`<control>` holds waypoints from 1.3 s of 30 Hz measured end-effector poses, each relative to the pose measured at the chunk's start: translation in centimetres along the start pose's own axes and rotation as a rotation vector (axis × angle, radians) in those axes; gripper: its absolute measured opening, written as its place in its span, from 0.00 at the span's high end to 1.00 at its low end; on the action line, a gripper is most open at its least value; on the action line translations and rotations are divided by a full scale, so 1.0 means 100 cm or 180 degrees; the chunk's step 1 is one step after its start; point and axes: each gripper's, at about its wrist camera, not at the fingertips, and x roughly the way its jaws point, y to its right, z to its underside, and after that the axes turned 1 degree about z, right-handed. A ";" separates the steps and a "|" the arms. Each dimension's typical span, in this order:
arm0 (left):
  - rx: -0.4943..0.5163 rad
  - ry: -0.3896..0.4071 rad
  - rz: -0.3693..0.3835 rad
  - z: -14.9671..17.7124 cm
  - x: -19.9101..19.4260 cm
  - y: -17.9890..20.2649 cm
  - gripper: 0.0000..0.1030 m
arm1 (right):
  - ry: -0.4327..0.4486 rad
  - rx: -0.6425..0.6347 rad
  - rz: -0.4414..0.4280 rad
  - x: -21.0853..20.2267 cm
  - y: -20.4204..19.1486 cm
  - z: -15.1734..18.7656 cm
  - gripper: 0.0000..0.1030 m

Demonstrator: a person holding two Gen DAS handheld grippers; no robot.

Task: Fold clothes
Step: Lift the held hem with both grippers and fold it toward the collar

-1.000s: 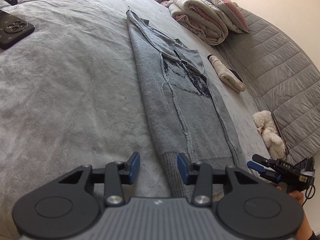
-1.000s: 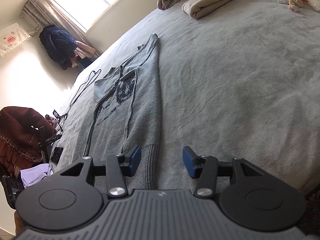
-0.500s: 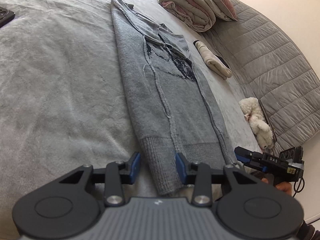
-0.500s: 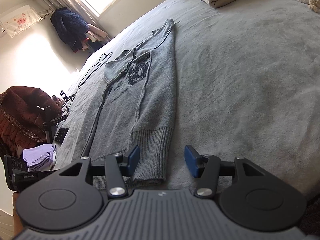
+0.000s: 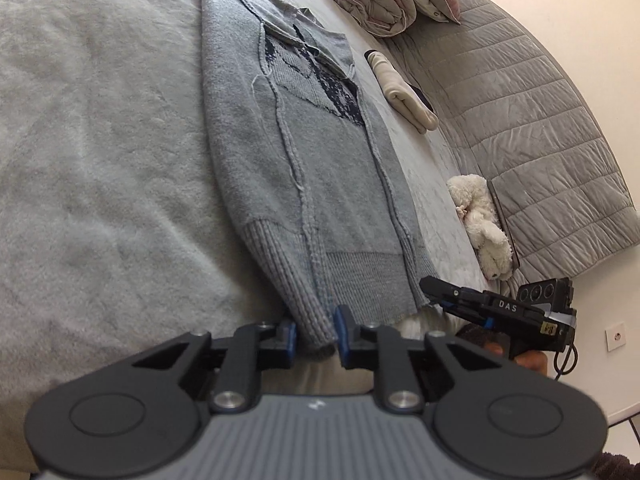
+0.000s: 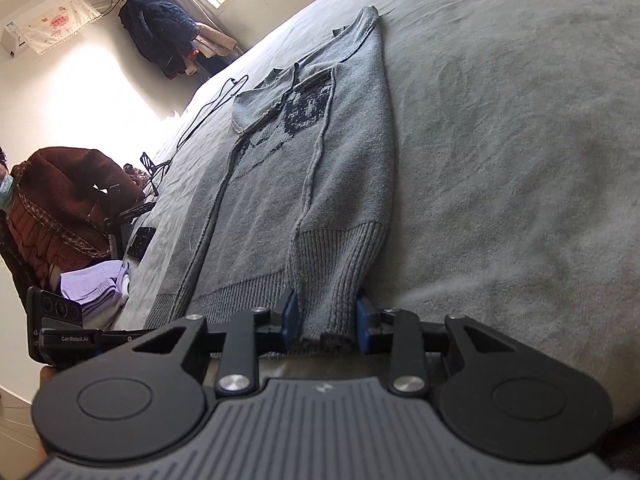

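— What do we see on our left gripper [image 5: 315,338]?

— A ribbed grey housing, two black round discs, black linkage arms with silver screws, blue pads on its fingers [image 5: 341,326].

— And our right gripper [image 6: 327,322]?

— The same build. From the left camera it shows white "DAS" lettering, a camera block with round lenses, and a black cable.

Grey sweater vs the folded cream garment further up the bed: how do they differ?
The grey sweater lies long with a dark knitted motif; the cream garment is plain. The sweater is only partly folded, sleeves laid in; the cream one is a compact bundle. Both rest on the grey bedspread.
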 end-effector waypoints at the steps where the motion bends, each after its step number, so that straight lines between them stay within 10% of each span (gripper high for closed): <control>1: 0.0000 -0.0032 0.0022 0.000 0.001 0.000 0.86 | -0.0016 0.0075 -0.0045 0.000 0.002 -0.001 0.79; 15: -0.0312 0.0501 0.0738 -0.020 0.001 0.004 0.89 | 0.0097 0.0268 -0.0598 -0.002 -0.003 -0.044 0.88; 30: -0.1176 0.1425 0.0333 -0.068 0.014 -0.031 0.87 | 0.0132 0.0573 -0.0528 0.055 0.026 -0.101 0.84; 33: -0.1241 0.1526 0.0381 -0.073 0.013 -0.031 0.68 | 0.0184 0.0816 -0.0707 0.054 0.041 -0.100 0.83; 39: -0.1120 0.1664 0.0271 -0.085 0.001 -0.026 0.59 | 0.0417 0.0760 -0.0742 0.037 0.037 -0.116 0.53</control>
